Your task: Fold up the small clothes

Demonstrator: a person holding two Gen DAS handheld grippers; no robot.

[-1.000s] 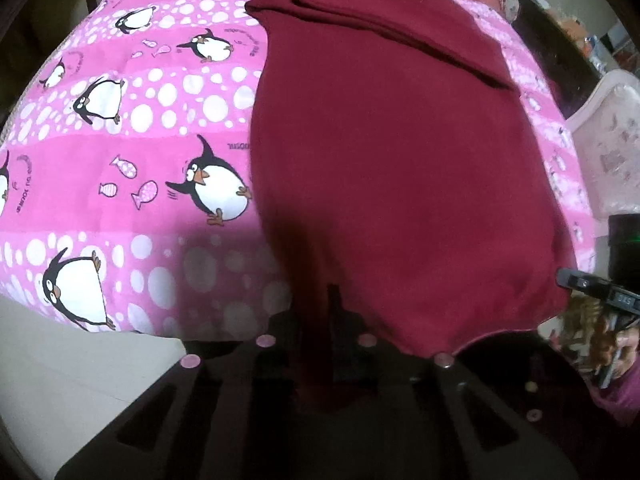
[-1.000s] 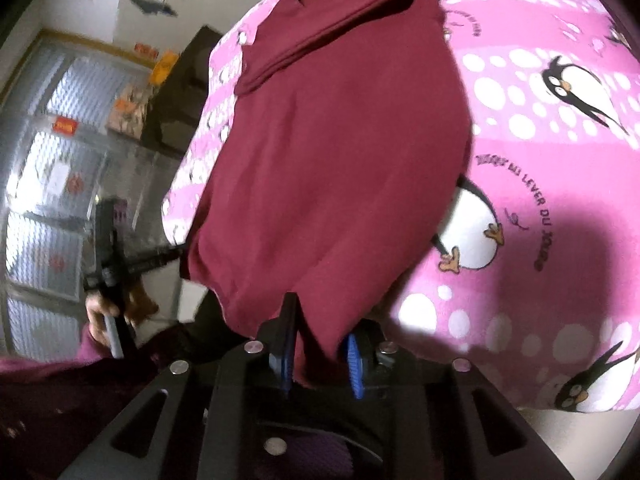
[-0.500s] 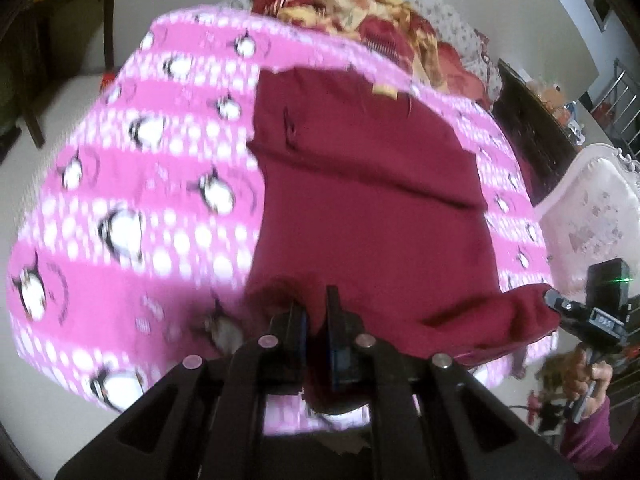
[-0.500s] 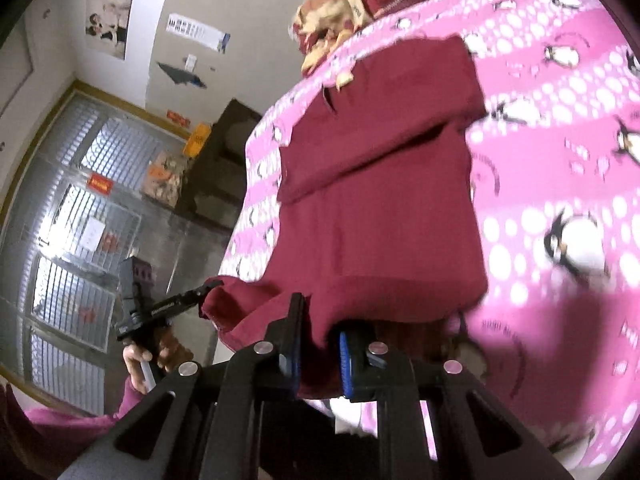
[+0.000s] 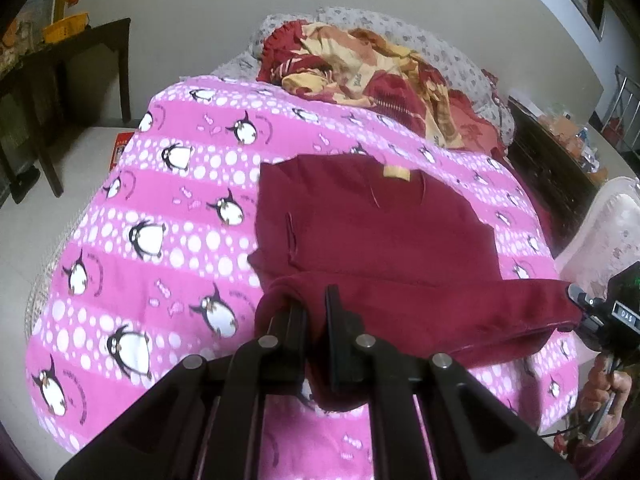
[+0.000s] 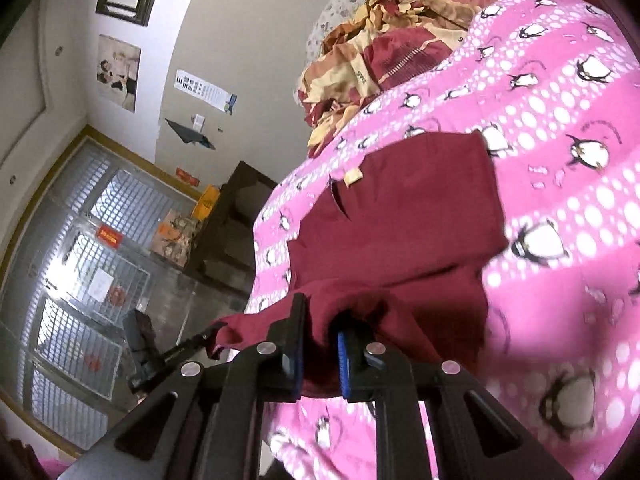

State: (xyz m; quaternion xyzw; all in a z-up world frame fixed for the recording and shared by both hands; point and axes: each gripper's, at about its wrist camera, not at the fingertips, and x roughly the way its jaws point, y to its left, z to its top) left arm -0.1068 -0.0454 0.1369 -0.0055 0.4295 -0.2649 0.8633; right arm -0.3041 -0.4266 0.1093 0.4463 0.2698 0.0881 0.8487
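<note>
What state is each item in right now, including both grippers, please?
Maroon garment: partly folded, near hem lifted off the bed.
Left gripper: jaws shut on the hem's left corner.
Right gripper: jaws shut on the hem's right corner.
Penguin blanket: spread flat.
Red-and-yellow quilt: crumpled.

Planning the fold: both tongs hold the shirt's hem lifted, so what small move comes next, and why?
Probably carry the hem forward toward the collar tag: left tongs and right tongs each pinch a corner of the shirt, whose upper half lies flat on the blanket.
</note>
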